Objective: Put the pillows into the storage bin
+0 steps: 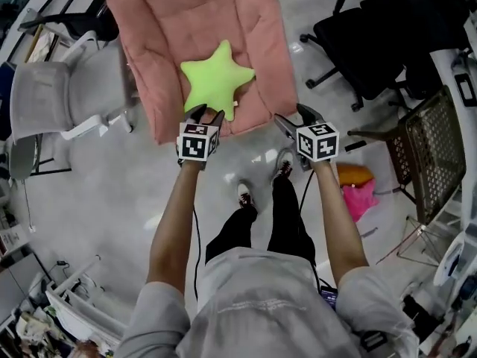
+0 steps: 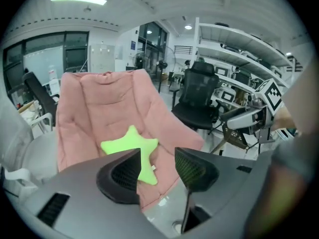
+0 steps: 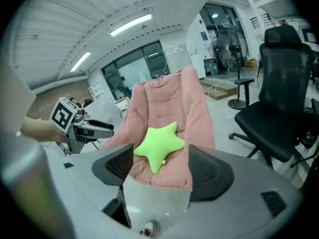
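Lime-green star-shaped plush pillow (image 1: 216,80) lies on the seat of a pink quilted padded lounger (image 1: 179,21), nr its front edge. Person's left gripper (image 1: 205,112) is held out in front of the pillow, not touching it, jaws spread w/ nothing btwn them. The right gripper (image 1: 292,116) is alongside, off the lounger's front corner over the grey floor (image 1: 112,192), jaws wide apart, also empty. Black office chair (image 1: 373,43) to the right, pale grey chair (image 1: 52,95) to the left.
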`<state>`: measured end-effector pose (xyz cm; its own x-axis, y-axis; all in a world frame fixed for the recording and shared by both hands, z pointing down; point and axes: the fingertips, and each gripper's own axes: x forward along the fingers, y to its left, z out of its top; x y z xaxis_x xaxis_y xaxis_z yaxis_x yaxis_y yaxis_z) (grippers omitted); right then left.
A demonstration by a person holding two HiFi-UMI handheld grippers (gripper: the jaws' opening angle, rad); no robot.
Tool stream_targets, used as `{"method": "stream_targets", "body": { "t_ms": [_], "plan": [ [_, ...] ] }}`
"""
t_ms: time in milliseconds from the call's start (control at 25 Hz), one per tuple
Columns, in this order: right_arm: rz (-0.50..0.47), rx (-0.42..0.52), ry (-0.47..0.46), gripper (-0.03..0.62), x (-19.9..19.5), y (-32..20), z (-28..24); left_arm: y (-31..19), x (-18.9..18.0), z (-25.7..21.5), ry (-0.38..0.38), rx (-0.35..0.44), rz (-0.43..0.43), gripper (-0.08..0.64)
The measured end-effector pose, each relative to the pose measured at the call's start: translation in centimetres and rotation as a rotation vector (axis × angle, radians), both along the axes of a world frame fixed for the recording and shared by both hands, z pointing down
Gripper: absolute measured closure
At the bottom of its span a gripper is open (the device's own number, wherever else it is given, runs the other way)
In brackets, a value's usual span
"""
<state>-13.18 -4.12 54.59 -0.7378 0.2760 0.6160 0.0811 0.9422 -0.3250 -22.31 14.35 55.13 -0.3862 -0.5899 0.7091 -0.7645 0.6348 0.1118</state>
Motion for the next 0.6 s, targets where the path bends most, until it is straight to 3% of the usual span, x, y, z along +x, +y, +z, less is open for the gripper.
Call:
{"method": "stream_targets", "body": {
  "t_ms": [320, 480, 600],
  "plan": [
    [-0.228, -0.059, 0.151, 0.235, -7.0, 8.1, 8.2, 9.1, -2.8, 6.6, 0.132, -0.078, -0.200, 0.330],
    [-0.305, -0.092, 0.224, 0.233, -9.7, 10.2, 12.6, 10.1, -4.0, 10.2, 0.198, -0.083, -0.269, 0.330],
    [-0.356, -0.061, 0.254, 0.233, -11.6, 10.0, 14.8, 9.3, -4.4, 12.6, 0.253, -0.057, -0.318, 0.330]
  ]
}}
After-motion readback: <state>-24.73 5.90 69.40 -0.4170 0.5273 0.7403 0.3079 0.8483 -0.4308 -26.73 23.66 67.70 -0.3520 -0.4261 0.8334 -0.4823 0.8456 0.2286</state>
